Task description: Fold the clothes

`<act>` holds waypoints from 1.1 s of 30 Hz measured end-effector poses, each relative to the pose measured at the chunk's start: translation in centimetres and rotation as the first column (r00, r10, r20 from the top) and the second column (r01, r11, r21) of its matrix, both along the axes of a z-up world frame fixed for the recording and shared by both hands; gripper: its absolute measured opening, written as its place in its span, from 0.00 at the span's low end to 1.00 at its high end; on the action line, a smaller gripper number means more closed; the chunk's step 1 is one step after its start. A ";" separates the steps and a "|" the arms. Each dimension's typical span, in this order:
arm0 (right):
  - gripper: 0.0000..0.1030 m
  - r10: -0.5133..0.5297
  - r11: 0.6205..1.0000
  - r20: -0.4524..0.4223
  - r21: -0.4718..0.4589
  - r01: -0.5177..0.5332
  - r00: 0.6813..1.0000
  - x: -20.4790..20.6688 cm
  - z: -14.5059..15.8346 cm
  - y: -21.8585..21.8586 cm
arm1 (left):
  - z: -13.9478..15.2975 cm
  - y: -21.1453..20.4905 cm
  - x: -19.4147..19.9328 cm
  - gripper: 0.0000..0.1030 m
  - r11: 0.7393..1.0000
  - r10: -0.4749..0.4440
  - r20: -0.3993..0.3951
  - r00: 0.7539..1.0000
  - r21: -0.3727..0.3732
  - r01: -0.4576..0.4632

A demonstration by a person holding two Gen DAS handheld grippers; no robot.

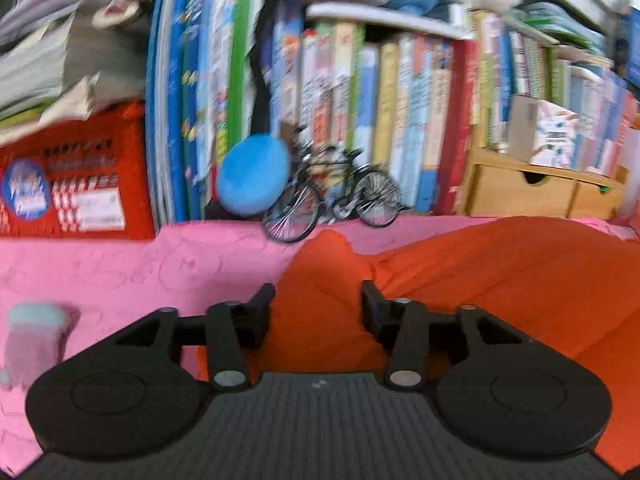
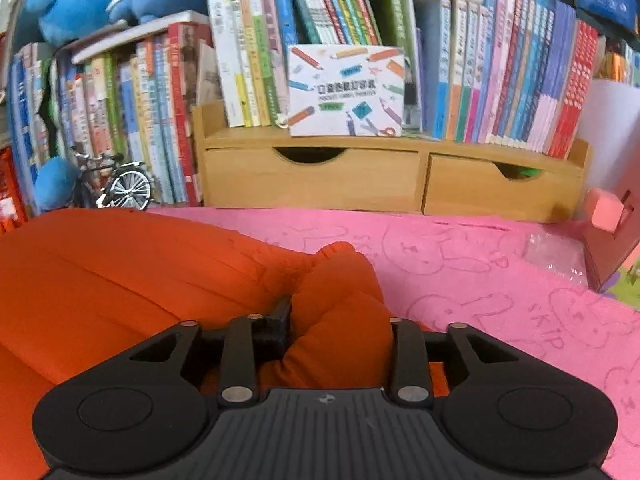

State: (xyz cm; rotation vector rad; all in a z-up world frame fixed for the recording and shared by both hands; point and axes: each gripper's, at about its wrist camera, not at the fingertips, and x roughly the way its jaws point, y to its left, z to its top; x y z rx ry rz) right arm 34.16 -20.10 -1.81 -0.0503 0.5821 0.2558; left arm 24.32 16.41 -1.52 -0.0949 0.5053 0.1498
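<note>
A pink mat (image 2: 460, 248) fills the lower right of the right wrist view and the lower left of the left wrist view; it carries faint outline drawings of rabbits, and the letters "SKIP" can be made out beside two of them.

An orange garment (image 2: 120, 280) lies on that mat. It spreads over the lower left of the right wrist frame and over the lower right of the left wrist frame (image 1: 500, 280).

Rows of upright books (image 2: 500, 80) crowd the top of both frames; their spine lettering is too small to read. A wooden drawer unit (image 2: 320, 180) with two drawers stands under them at the mat's far edge.

The right gripper (image 2: 332, 328) sits at bottom centre of its frame. Its jaws stand part open with a bunched fold of the orange cloth filling the gap; the left finger touches the cloth, the right fingertip is hidden behind it, so whether they pinch it cannot be told.

The left gripper (image 1: 318, 312) is likewise part open at bottom centre, its fingers over the cloth with nothing pressed between them.

A red crate (image 1: 76, 184) with blurred labels is at mid left. A white box (image 2: 346, 92) printed with coloured pencils bears unreadable text. A small model bicycle (image 1: 332, 196) stands at the mat's back edge.
</note>
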 end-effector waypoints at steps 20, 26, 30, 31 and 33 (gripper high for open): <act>0.89 0.064 0.969 0.120 0.231 -0.090 0.991 -19.1 2.1 -7.4 | 2.5 -7.7 -19.3 0.72 0.996 -0.038 0.158 0.987 -0.074 0.050; 0.86 0.105 0.990 0.245 0.063 -0.123 0.964 -20.9 3.2 -1.9 | 2.3 -12.4 -16.0 0.72 0.998 -0.012 0.137 0.990 0.070 0.003; 0.65 0.181 0.968 0.241 0.126 -0.216 0.954 -19.9 4.2 0.0 | 2.9 -13.2 -14.3 0.72 0.998 -0.039 0.158 0.987 -0.042 0.046; 0.64 0.198 0.966 0.251 0.116 -0.233 0.947 -19.6 4.5 0.8 | 3.2 -14.0 -13.7 0.72 0.998 -0.054 0.166 0.985 -0.013 0.057; 0.64 0.228 0.965 0.279 0.060 -0.254 0.933 -18.8 5.0 2.8 | 3.4 -15.8 -12.4 0.72 0.995 -0.071 0.167 0.983 0.088 0.057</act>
